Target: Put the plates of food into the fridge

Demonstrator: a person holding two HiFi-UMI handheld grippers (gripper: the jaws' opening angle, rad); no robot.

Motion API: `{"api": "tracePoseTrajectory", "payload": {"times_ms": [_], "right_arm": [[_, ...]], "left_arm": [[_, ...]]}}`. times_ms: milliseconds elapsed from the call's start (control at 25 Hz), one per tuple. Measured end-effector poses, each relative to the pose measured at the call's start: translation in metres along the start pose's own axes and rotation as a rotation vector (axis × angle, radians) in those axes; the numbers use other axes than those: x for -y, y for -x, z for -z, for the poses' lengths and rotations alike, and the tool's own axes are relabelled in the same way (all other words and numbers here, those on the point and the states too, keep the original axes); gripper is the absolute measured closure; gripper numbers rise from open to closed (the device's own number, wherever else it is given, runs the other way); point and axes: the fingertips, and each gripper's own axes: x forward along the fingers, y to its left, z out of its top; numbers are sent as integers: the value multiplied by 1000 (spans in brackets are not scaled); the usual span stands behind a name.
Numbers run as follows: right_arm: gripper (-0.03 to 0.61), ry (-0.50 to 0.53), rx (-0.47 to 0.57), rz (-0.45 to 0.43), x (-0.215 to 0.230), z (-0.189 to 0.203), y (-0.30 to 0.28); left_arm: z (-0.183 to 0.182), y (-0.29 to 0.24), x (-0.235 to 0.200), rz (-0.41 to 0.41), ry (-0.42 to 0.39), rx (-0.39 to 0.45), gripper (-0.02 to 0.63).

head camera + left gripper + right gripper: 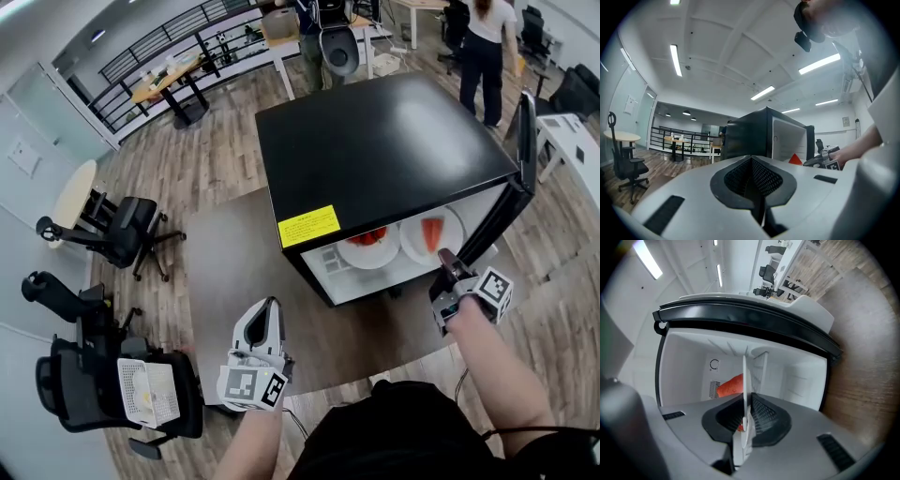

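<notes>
Pinching a white plate [744, 380] by its near rim with the right gripper [746, 422], pads pressed above and below the thin lip, so that the right gripper view catches it edge-on with a red-orange slice of food [730, 385] lying on top. Reaching with it into the open black fridge [375, 150], at the right of the white inside and just beside another plate [352, 255] carrying red food [368, 236]. Hard to tell from the head view whether already set down inside or hanging just clear. Nothing between the jaws of the left gripper [265, 317], pressed together and hanging back, well apart from the fridge. Best treated as stiff, hard, smooth and probably breakable. Not heavy, but gripped at one edge only, so inclined to droop at the far side and to slip on the glazed lip. Worth keeping level, since the loose slice would likely slide on a tilt. Safest hold on the rim nearest the hand, biting well over the lip, not on the food. Better lowered gently than dropped, and kept clear of the neighbouring plate and of the door [528, 141] at the right.
</notes>
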Motion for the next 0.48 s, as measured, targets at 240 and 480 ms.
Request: {"api": "tracePoseTrajectory", "payload": {"times_ms": [240,480], "right_arm": [[552,-2,2,22,0,-10,-16],[549,-22,-2,38,-1,-19,-30]], "left_arm": [[3,-10,-3,-20,3,0,611],[2,-18,-5,-46,11,-9,611]]}}
